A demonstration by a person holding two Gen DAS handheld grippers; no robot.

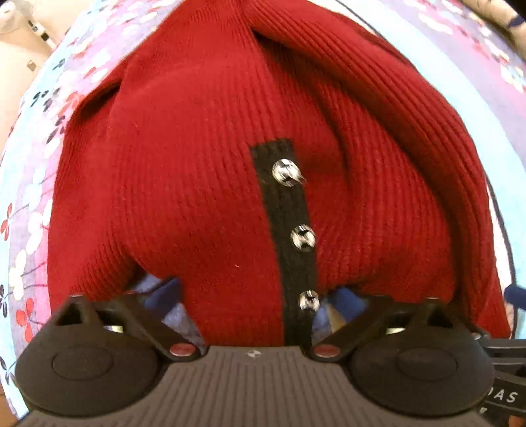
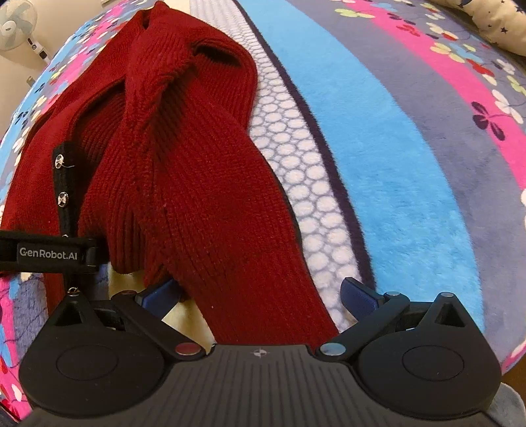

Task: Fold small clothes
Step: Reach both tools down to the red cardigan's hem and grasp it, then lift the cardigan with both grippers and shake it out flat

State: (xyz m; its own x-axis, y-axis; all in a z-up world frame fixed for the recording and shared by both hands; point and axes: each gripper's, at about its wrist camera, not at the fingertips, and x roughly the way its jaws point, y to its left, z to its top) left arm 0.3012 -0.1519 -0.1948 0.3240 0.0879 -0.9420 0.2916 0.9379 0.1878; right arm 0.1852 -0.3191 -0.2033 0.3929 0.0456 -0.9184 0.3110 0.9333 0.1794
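- A red ribbed knit sweater (image 1: 197, 170) lies on a striped floral blanket (image 2: 378, 138), bunched and partly folded over itself rather than spread flat.
- Down the sweater's front runs a black placket (image 1: 286, 230) carrying three silver snap buttons (image 1: 303, 237); it points straight toward the left wrist camera.
- The left hand-held gripper (image 1: 253, 295) has its blue fingertips (image 1: 164, 295) set well apart, with the sweater's near edge and the lowest button lying between them (the cloth fills the gap, though whether the pads press it cannot be told).
- In the right wrist view a long red part of the sweater, likely a sleeve (image 2: 230, 230), stretches from the bunched body down toward the camera.
- The right hand-held gripper (image 2: 259, 294) also stands spread, its blue fingertips (image 2: 358, 294) on either side of the sleeve's near end; the right pad sits clear of the cloth, over the blanket's white honeycomb stripe (image 2: 296, 170).
- The left hand-held gripper's black body, marked "GenRobot.AI", shows at the left edge of the right wrist view, just beside the placket.
- A standing fan (image 2: 14, 28) is visible beyond the blanket's far left corner.
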